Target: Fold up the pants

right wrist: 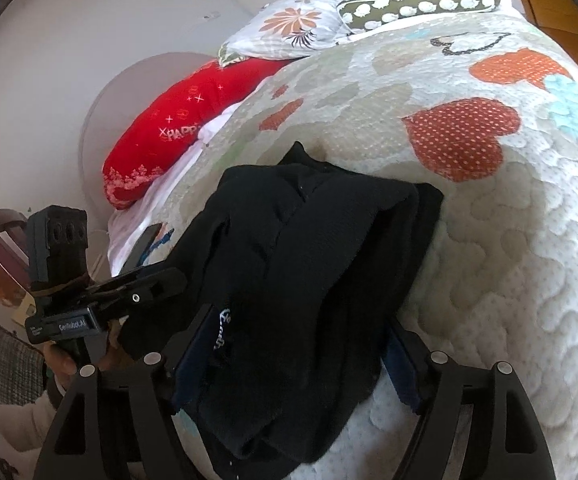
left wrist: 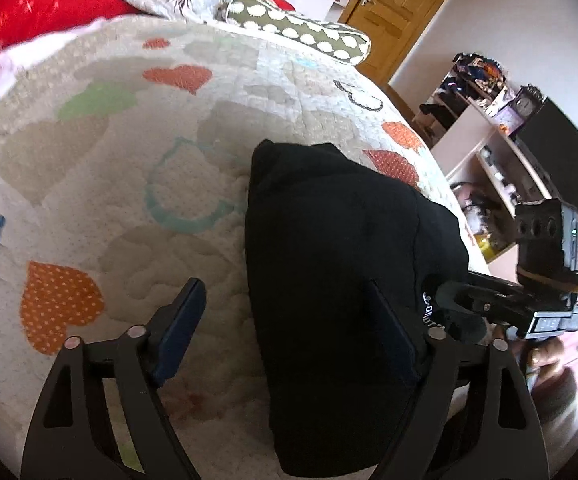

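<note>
Black pants [left wrist: 337, 280] lie bunched and folded over on a quilted heart-patterned bedspread [left wrist: 109, 184]; they also show in the right wrist view [right wrist: 313, 280]. My left gripper [left wrist: 285, 320] is open, its right finger [left wrist: 393, 332] against the pants and its left finger over bare quilt. My right gripper [right wrist: 301, 356] is open, with the pants' near end between its two fingers. The right gripper's body shows at the pants' right edge in the left wrist view [left wrist: 537, 280]; the left gripper's body shows in the right wrist view [right wrist: 73, 300].
A red pillow [right wrist: 169, 128], a floral pillow [right wrist: 289, 28] and an olive spotted bolster [right wrist: 421, 0] lie at the head of the bed. A shelf unit with clutter [left wrist: 489, 128] and a wooden door [left wrist: 393, 8] stand beyond the bed's right edge.
</note>
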A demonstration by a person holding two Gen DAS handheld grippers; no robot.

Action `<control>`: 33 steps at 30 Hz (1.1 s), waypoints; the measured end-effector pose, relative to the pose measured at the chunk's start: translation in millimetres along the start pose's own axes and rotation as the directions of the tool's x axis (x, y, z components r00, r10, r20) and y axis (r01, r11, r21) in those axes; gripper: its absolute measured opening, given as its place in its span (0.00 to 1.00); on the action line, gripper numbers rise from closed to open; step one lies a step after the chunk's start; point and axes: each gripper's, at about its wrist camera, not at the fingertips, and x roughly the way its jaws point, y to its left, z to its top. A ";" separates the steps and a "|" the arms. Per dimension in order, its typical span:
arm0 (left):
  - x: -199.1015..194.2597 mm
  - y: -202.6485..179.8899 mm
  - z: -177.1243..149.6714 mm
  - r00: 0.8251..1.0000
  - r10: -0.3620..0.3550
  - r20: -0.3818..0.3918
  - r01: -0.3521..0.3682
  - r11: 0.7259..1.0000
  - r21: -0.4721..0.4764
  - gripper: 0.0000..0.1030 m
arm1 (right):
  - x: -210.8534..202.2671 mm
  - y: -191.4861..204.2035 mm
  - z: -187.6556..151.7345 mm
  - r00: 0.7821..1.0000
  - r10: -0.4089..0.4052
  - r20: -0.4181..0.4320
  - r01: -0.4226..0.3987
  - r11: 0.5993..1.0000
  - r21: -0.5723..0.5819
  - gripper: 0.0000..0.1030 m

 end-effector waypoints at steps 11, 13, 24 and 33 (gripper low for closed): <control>12.1 -27.5 -7.7 0.999 -0.053 -0.005 0.053 0.994 0.097 0.65 | 6.0 5.7 5.4 0.998 0.054 0.035 -0.053 0.998 -0.016 0.40; 7.7 -30.9 -4.2 0.999 -0.048 0.009 0.047 0.992 0.116 0.55 | -0.5 9.7 8.1 0.995 0.081 0.052 -0.080 0.997 -0.022 0.36; -14.1 -16.1 72.4 0.988 0.004 0.156 -0.027 0.989 0.145 0.47 | 4.2 38.3 89.8 0.983 0.064 0.172 -0.049 0.995 -0.091 0.35; 35.6 38.3 88.7 0.982 0.179 0.058 -0.182 0.982 0.042 0.69 | 79.5 9.2 119.7 0.939 -0.342 0.050 0.344 0.938 -0.043 0.52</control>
